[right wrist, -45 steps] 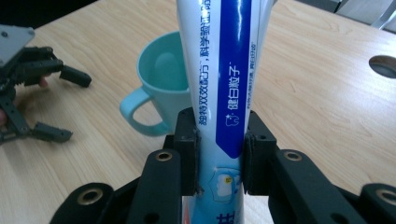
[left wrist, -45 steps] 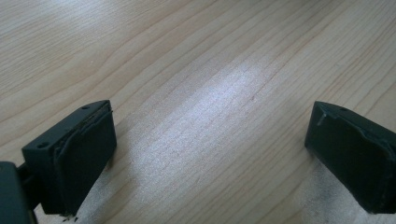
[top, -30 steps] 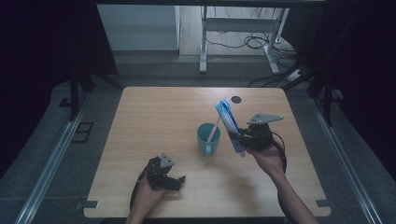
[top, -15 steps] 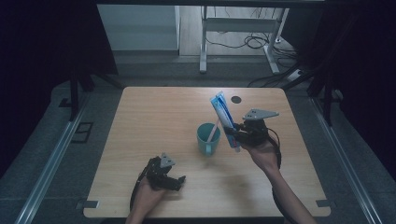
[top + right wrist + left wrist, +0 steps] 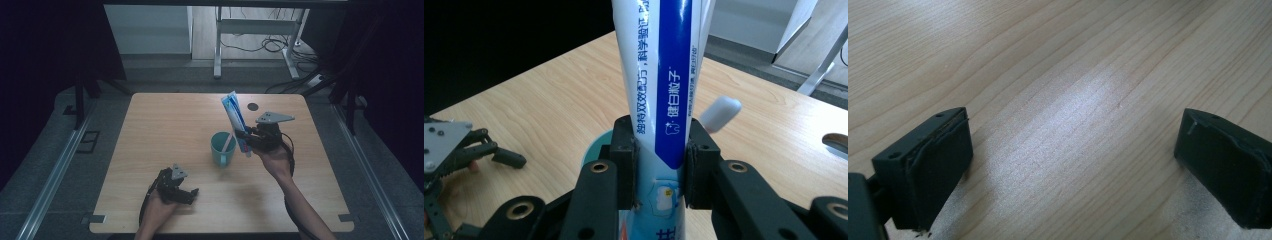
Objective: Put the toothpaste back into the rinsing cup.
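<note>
A blue and white toothpaste tube [image 5: 233,115] [image 5: 664,85] stands nearly upright above the table, with my right gripper [image 5: 248,139] [image 5: 659,160] shut on its lower part. Just left of it a teal cup [image 5: 222,148] stands on the table, with a pale stick-like handle [image 5: 228,141] [image 5: 720,114] leaning inside; the cup's rim [image 5: 596,142] peeks out behind the jaws. My left gripper [image 5: 187,195] [image 5: 1070,170] rests low over bare wood near the front edge, open, with nothing between its fingers [image 5: 930,165]. The same gripper appears at the left of the right gripper view [image 5: 499,155].
The wooden table [image 5: 165,125] has a small dark round hole [image 5: 253,106] near its far right. Behind the table stand a metal desk frame [image 5: 220,45] and cables [image 5: 265,45] on the floor. A metal rail [image 5: 55,170] runs along the left.
My right gripper has carried the toothpaste tube leftward, closer to the cup. The left gripper has stayed put.
</note>
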Available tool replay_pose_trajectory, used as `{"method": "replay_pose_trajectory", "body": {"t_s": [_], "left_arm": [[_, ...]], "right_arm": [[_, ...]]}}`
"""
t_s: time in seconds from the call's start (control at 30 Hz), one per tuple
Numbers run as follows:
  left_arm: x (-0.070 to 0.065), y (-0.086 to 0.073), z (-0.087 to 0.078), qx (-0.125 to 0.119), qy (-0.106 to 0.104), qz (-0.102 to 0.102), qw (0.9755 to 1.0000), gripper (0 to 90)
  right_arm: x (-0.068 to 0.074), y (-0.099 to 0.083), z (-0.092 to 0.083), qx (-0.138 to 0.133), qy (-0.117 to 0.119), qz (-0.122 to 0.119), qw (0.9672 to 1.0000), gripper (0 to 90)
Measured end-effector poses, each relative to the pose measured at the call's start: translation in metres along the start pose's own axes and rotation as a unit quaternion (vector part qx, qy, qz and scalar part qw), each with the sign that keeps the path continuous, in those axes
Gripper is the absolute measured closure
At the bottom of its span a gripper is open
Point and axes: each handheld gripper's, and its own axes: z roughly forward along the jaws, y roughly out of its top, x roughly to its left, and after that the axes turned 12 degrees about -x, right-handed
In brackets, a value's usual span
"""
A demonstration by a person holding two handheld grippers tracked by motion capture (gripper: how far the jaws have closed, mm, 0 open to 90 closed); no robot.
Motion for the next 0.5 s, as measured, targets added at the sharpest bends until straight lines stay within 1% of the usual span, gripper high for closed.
{"method": "replay_pose_trajectory", "body": {"t_s": [0.5], "left_arm": [[0.000,0.000,0.000,0.000,0.000,0.000,1.0000,2.5]], "right_arm": [[0.007,0.008,0.018,-0.015,0.000,-0.005,0.9999,71.3]]}}
